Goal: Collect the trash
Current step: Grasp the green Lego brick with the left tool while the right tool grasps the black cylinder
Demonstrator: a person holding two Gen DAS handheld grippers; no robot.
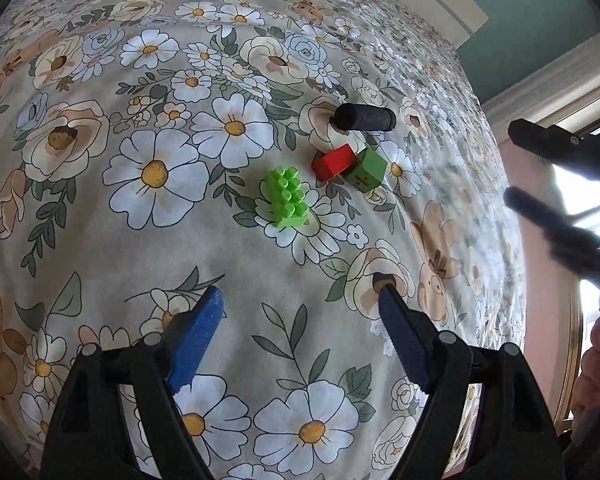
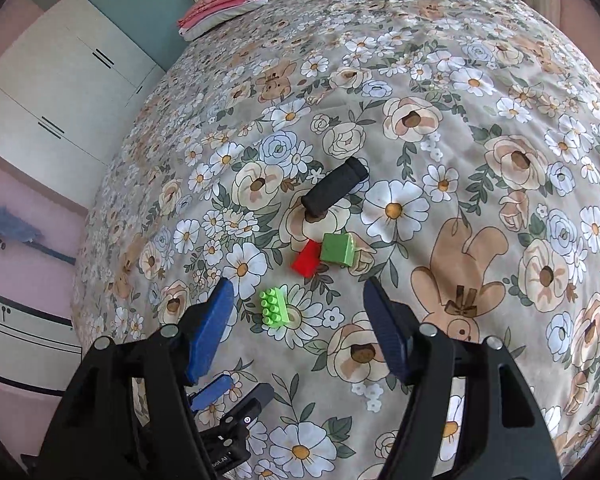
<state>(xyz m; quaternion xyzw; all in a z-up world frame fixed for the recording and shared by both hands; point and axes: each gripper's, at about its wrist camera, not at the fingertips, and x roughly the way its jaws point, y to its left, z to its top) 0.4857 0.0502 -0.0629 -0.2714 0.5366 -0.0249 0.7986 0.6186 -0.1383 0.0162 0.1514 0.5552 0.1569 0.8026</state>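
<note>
Floral bedspread (image 1: pixel 100 208) fills the left wrist view: the left tool (image 1: pixel 300 292) hangs spread and empty, short of the lime studded brick (image 1: pixel 287 197); just beyond that brick lie a red block (image 1: pixel 334 161), green cube (image 1: pixel 365 170) and black cylinder (image 1: pixel 365 117)

From the right wrist, the right tool (image 2: pixel 298 286) is spread with nothing between its fingers, the lime studded brick (image 2: pixel 274 307) just ahead of them

The bed's cover (image 1: pixel 100 240) is grey-beige, printed with white daisies, cream roses, green leaves and tan rabbits. On it lie a lime-green studded plastic brick (image 1: pixel 287 197), a red block (image 1: pixel 334 161), a darker green cube (image 1: pixel 365 169) and a black ribbed cylinder (image 1: pixel 365 118). The gripper fingers (image 2: pixel 214 330) are blue on black arms.
</note>
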